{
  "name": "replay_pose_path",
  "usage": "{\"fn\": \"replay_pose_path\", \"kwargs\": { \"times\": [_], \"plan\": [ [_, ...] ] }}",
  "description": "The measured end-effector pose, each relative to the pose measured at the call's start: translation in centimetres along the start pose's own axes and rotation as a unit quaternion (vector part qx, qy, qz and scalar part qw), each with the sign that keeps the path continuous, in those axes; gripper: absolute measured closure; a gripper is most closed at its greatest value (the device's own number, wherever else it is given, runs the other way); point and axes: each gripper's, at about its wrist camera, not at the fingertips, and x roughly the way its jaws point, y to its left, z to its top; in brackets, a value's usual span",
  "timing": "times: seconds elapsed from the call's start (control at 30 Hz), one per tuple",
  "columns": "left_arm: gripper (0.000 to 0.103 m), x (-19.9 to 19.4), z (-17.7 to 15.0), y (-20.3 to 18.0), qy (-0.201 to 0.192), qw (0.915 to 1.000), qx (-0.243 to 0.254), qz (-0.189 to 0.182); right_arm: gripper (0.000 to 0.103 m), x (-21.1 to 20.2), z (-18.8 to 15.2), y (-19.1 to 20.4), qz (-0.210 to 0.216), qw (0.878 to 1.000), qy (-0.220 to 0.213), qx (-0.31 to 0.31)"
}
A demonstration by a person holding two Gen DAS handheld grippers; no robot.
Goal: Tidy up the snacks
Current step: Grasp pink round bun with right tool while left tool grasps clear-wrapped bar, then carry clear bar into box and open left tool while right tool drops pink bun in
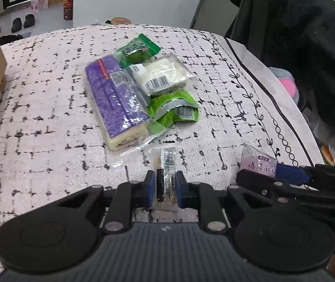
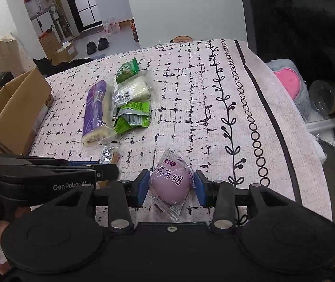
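Observation:
My left gripper [image 1: 165, 182] is shut on a small clear-wrapped snack bar [image 1: 167, 162] lying on the patterned tablecloth [image 1: 49, 117]. Just beyond it lies a pile of snacks: a long purple cake pack [image 1: 115, 98], a white wrapped cake [image 1: 165, 72] and two green packets [image 1: 139, 47] [image 1: 174, 108]. My right gripper [image 2: 171, 185] is shut on a round purple mochi packet [image 2: 171, 181], its blue pads pressing both sides. The same packet [image 1: 259, 162] shows at the right of the left wrist view. The left gripper [image 2: 107, 168] and its snack bar [image 2: 108, 155] appear at the left of the right wrist view.
An open cardboard box [image 2: 14, 112] stands at the table's left edge. Off the right edge are a dark coat [image 1: 308, 47], a grey cushion with a pink heart [image 2: 287, 82] and a clear plastic cup [image 2: 325, 96]. Shoes [image 2: 96, 44] sit on the floor beyond.

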Motion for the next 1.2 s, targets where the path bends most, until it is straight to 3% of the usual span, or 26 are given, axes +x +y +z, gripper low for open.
{"fn": "replay_pose_path", "kwargs": {
  "times": [0.67,1.2],
  "plan": [
    [0.086,-6.0,1.8,3.5,-0.054,0.9976,-0.042,0.004,0.063,-0.7,3.0,4.5,0.032,0.998,-0.046,-0.012],
    [0.086,-12.1,4.2,8.7,-0.117,0.9893,-0.083,0.029,0.063,-0.7,7.0,10.9,0.077,0.992,-0.091,-0.051]
  ]
}}
